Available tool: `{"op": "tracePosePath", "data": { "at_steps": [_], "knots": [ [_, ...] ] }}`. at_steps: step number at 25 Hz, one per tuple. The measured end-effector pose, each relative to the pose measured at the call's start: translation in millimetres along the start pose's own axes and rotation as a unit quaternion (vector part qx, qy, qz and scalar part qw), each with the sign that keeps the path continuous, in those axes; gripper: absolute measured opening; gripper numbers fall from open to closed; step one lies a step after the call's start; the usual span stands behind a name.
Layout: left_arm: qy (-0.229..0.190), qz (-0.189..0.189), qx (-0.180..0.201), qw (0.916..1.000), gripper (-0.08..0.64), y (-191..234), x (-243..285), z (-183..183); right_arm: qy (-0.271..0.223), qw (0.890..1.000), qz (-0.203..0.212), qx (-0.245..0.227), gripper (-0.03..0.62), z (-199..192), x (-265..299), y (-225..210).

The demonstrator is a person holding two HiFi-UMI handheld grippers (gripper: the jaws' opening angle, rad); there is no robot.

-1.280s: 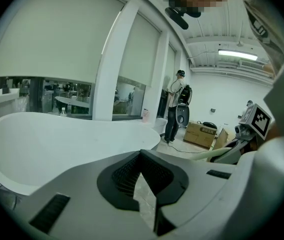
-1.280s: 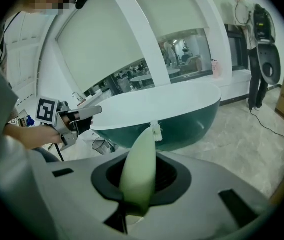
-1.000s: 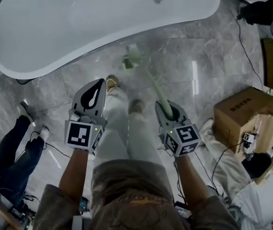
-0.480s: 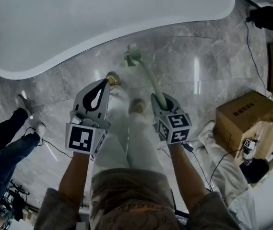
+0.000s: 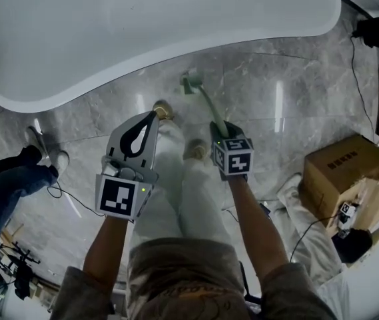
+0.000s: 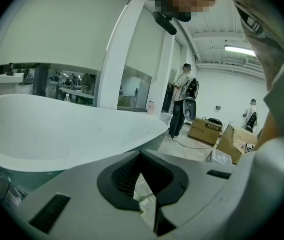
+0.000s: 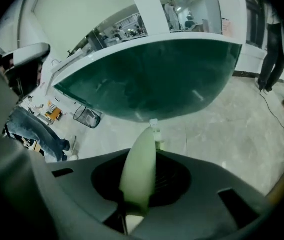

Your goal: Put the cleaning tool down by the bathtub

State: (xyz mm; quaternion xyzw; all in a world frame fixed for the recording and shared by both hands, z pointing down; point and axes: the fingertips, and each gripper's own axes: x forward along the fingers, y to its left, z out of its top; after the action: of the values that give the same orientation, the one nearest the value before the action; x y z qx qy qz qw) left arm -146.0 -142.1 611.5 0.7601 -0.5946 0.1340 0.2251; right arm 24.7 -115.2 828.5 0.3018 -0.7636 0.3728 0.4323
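The white bathtub (image 5: 142, 25) fills the top of the head view and curves across both gripper views (image 6: 57, 134) (image 7: 151, 79). The cleaning tool (image 5: 206, 105) has a pale green handle (image 7: 139, 169), and its head (image 5: 190, 82) is low over the marble floor just beside the tub's edge. My right gripper (image 5: 219, 131) (image 7: 132, 206) is shut on the near end of the handle and points steeply down. My left gripper (image 5: 150, 120) (image 6: 149, 204) hangs to the left of it with its jaws together and nothing in them. Whether the head touches the floor I cannot tell.
A cardboard box (image 5: 349, 169) stands on the floor at the right, with cables (image 5: 296, 235) beside it. Another person's legs (image 5: 9, 185) are at the left. My own shoes (image 5: 194, 149) are between the grippers. A wire basket (image 7: 87, 116) sits under the tub's far end.
My right gripper has sunk toward the floor and tipped further down, bringing the tool's head low beside the tub. The left gripper has dropped a little.
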Motion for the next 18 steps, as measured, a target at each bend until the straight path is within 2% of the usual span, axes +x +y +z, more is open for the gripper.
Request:
{"op": "tracePosePath", "data": {
  "at_steps": [7,13,18],
  "knots": [
    [0.016,0.0,0.0,0.9999,0.0,10.1,-0.7,-8.4,0.049,0.999,-0.004,0.023,0.064,-16.8,52.0,-5.3],
    [0.02,-0.001,-0.002,0.9998,0.0,15.4,0.7,-11.8,0.076,0.996,-0.012,0.048,0.064,-24.0,85.6,-1.4],
    [0.029,-0.002,-0.002,0.9996,0.0,17.2,0.0,-16.7,0.089,0.994,-0.025,0.049,0.064,-24.3,103.5,-5.2]
  ]
}}
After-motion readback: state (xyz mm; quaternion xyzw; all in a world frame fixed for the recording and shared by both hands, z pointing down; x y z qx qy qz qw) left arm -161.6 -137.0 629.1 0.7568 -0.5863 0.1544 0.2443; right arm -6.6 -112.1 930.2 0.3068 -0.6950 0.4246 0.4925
